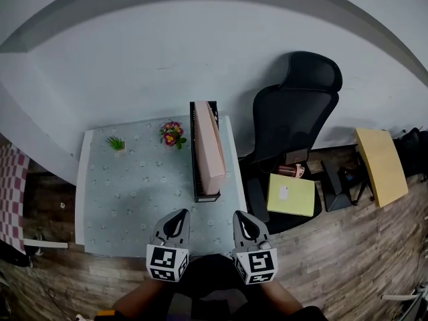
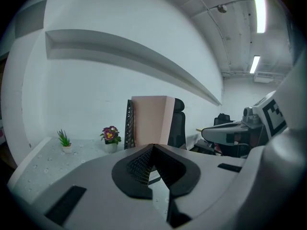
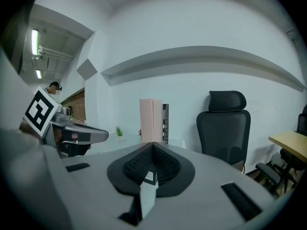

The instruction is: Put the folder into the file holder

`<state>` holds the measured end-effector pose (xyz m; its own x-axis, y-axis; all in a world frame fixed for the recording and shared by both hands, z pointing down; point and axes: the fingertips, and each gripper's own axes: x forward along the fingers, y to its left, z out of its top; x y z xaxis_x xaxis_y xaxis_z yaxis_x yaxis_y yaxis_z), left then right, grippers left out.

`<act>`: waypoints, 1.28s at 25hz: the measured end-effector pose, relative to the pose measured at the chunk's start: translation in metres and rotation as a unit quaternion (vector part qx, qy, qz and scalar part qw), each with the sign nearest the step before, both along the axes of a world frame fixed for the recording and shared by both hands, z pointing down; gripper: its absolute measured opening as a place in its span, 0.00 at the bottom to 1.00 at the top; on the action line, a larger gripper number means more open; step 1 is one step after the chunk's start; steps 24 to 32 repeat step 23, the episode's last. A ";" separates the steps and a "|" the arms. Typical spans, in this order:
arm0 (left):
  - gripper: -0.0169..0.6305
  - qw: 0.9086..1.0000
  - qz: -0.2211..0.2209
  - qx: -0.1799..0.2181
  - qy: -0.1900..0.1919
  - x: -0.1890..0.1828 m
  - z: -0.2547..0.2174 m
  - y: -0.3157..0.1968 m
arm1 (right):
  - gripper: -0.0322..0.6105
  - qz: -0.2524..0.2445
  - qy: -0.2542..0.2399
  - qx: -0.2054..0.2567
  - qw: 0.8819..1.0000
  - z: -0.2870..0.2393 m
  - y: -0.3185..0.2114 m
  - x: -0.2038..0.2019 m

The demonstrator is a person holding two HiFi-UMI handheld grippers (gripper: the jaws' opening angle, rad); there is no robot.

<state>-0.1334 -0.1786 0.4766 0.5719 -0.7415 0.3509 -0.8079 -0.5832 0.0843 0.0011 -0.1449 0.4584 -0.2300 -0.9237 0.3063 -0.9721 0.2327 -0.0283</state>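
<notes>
Left gripper (image 1: 179,214) and right gripper (image 1: 241,216) hover over the near edge of the pale dotted surface (image 1: 127,199), fingers closed and empty. This is apparently because the pink cardboard folder (image 1: 208,146) already stands upright inside the black mesh file holder (image 1: 194,172), far right.

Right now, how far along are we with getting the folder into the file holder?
Looks done: the pink folder stands upright inside the black file holder on the table. In hand: nothing; the left tool and right tool are both shut and empty, by the table's near edge, apart from the holder. Left: nothing obvious that I can see.
</notes>
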 end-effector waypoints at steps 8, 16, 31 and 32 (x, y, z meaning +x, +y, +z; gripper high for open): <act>0.04 1.000 -0.009 -0.009 -0.007 -0.007 0.005 0.003 | 0.07 -0.012 0.001 -0.006 1.000 0.008 -0.006 -0.005; 0.04 1.000 -0.011 -0.011 -0.004 -0.009 0.007 0.002 | 0.07 -0.016 0.007 -0.014 1.000 0.015 -0.008 -0.010; 0.04 1.000 -0.008 -0.011 -0.001 -0.008 0.005 0.000 | 0.07 -0.011 0.010 -0.014 1.000 0.014 -0.010 -0.008; 0.04 1.000 -0.008 -0.011 -0.001 -0.008 0.005 0.000 | 0.07 -0.011 0.010 -0.014 1.000 0.014 -0.010 -0.008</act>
